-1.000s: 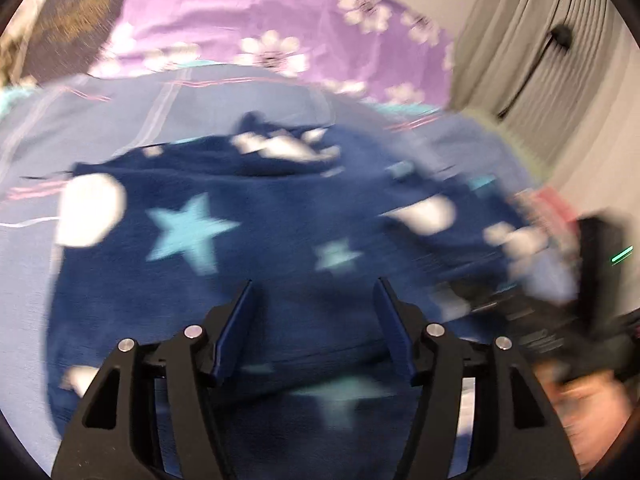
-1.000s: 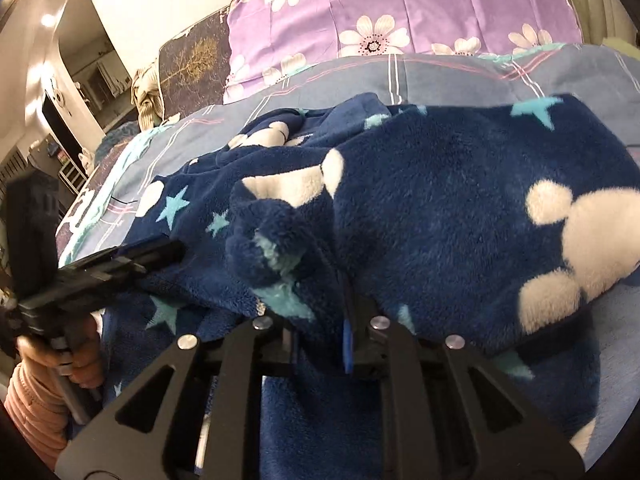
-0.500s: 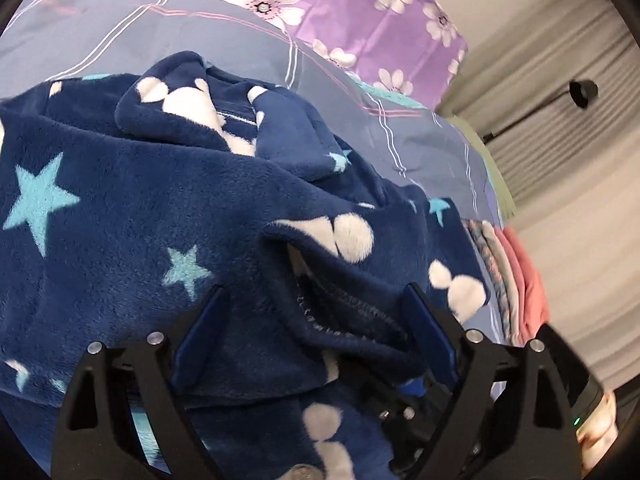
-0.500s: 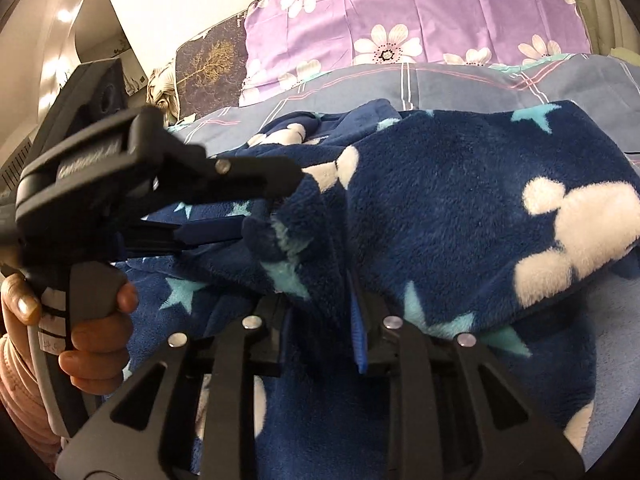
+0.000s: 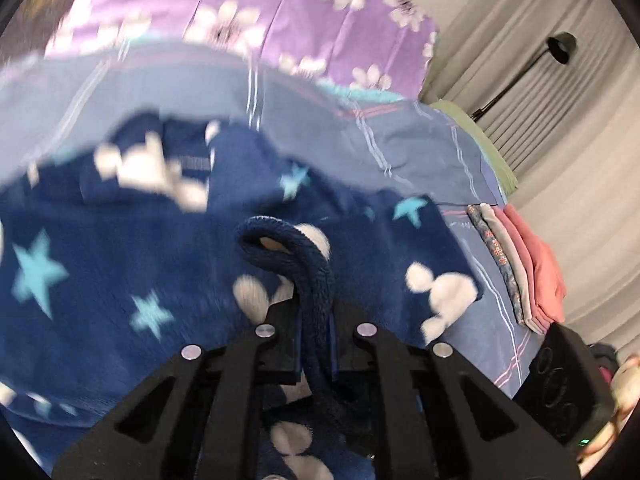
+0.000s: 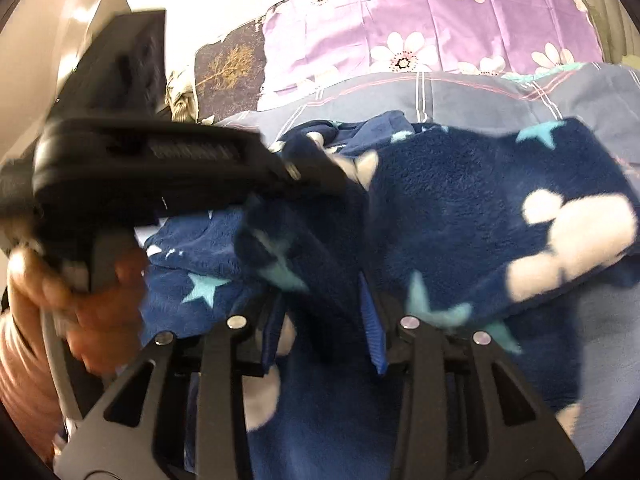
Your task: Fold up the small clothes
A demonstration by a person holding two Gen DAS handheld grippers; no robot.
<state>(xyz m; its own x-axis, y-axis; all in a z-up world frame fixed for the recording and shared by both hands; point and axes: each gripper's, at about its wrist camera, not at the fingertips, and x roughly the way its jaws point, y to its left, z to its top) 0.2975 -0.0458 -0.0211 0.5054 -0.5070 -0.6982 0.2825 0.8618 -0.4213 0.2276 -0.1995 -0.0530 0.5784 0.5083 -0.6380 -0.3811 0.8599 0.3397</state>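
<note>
Two grippers on one navy fleece garment spread across the bed.

Left wrist view: the left gripper (image 5: 316, 334), wide open half a second ago, now has its jaws closed on a rolled edge of the fleece garment (image 5: 120, 264), which lies on the blue plaid bedsheet (image 5: 400, 144); one purple flowered pillow (image 5: 280, 20) sits at the far end, one stack of folded clothes (image 5: 528, 264) lies to the right, and grey curtains (image 5: 560, 128) with one black lamp (image 5: 560, 50) stand beyond. Right wrist view: the right gripper (image 6: 324, 320), pinching fleece before, now shows its blue pads parted with the garment (image 6: 460, 208) bunched loosely between them; the left gripper (image 6: 140, 172), held in one hand (image 6: 92, 312), crosses from the left and meets the fabric; one dark tree-print pillow (image 6: 228, 68) lies left of the purple one (image 6: 440, 20).
</note>
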